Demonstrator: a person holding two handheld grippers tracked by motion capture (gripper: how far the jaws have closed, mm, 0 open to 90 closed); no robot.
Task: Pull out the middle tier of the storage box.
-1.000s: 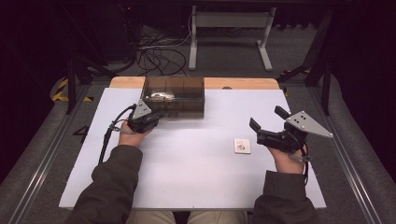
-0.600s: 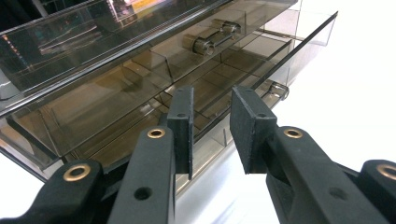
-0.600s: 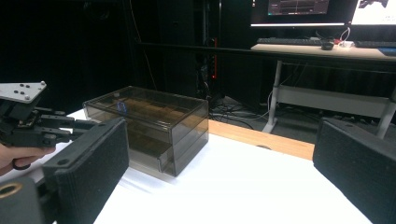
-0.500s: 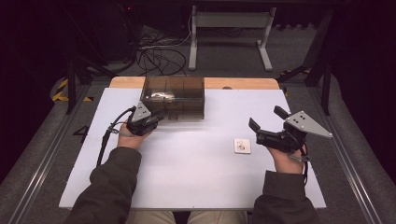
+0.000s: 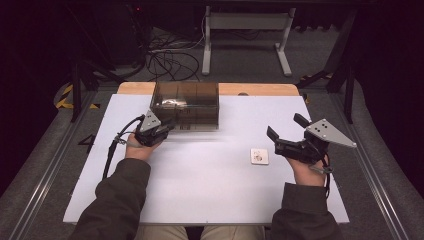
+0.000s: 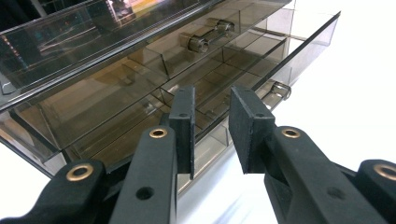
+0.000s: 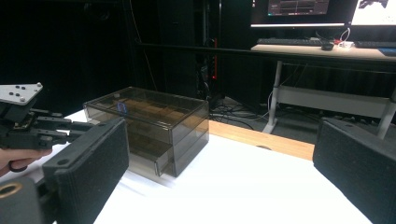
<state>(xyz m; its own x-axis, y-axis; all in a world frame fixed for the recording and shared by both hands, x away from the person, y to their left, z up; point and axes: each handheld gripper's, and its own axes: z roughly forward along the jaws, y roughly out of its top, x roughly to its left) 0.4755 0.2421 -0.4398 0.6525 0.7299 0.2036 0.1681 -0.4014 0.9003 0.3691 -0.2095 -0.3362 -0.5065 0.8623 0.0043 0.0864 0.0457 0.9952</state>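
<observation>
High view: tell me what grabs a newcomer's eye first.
The smoked clear drawer box at the far middle of the white table stands out first, its lower drawer pulled partly out. The left tongs sit at that drawer's front, jaws narrowly apart around its small handle. To the right, the right tongs hover wide open above a small white card.

Left gripper (image 5: 159, 131) jaws narrowly parted, nothing between; right gripper (image 5: 286, 134) jaws wide apart, empty
</observation>
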